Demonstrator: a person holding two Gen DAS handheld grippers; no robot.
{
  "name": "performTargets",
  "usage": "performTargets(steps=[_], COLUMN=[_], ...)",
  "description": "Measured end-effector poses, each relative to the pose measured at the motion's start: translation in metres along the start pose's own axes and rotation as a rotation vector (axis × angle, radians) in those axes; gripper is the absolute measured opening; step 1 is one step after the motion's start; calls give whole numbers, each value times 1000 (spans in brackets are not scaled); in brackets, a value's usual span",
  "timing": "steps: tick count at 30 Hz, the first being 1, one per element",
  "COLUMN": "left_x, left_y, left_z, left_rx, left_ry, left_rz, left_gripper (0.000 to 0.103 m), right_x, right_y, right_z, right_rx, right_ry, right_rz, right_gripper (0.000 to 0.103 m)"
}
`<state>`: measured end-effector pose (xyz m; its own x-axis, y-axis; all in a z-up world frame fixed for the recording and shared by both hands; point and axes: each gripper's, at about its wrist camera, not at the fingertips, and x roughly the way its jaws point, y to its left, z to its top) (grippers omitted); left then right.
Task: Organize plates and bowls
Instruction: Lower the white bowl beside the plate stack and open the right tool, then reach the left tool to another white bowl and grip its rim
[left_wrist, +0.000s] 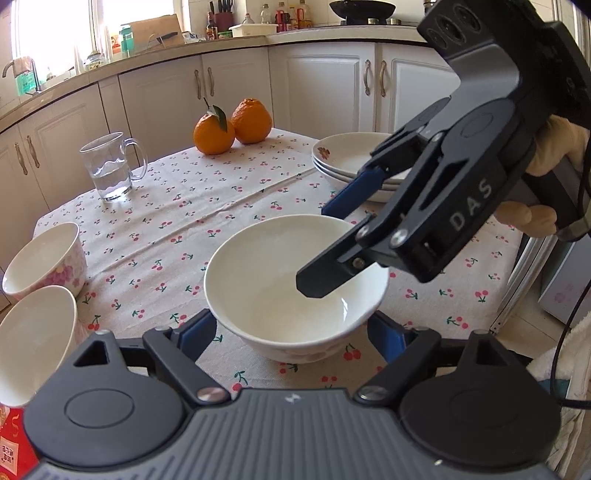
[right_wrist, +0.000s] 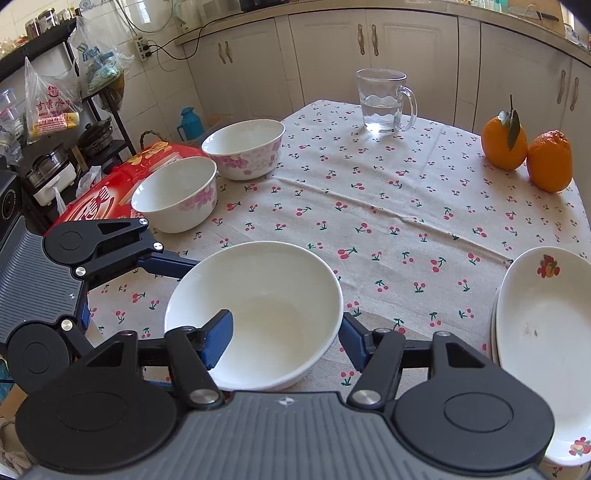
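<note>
My worktop (right_wrist: 369, 206), under a cherry-print cloth, carries everything shown. Stack of plates (right_wrist: 543, 332): at the right edge, well apart from the bowls. White bowl (right_wrist: 258, 314): near the front edge, upright, directly ahead of both grippers; being round, it has no long axis. My left gripper (left_wrist: 291, 332) straddles it from outside, jaws spread and apparently clear of the wall. My right gripper (right_wrist: 286, 338) is released, one finger inside the rim, one outside, neither pressing. Two flowered bowls (right_wrist: 207, 173): at the left edge, side by side, the likely stacking target. Glass mug (right_wrist: 384, 103) and two oranges (right_wrist: 528, 155): along the far edge, clear of the path. Judgement: both grippers are about equally near.
</note>
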<state>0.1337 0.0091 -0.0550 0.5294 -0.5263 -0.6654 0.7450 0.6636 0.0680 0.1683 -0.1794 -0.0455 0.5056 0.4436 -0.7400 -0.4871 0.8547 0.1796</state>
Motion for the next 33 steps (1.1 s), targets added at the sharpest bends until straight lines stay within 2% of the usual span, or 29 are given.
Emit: performTargets(steps=[1,6,11,18,23,27,33], left_x=[-1,-10,-29,-58,-77,-89,-91], left_y=[0,4,5,19,43,72,125], left_z=[-1,-4,-8,-16,-24,-31,-31], left_rx=[1,-29,-32,-67,-114,-164,-218], left_ry=[3,-13,-33,-36,-25,-24,-29], left_rz=[-1,6,29,108,194,293,376], left_gripper=[90,92,95,97,97,97,97], right_x=[-2,-7,-12,-17,-13,-3,19], right_y=[0,1,6,29,52,72,99], right_z=[0,2,3,10,21,33,50], right_rx=[0,0,-22,-122,-208,-269,-324], right_ry=[-12,-38,-53,-73,-76,-79,-86], right_rz=[-7,-22,-53,-122,-139,-131,-83], right_gripper=[95,102,103,103,103,103,103])
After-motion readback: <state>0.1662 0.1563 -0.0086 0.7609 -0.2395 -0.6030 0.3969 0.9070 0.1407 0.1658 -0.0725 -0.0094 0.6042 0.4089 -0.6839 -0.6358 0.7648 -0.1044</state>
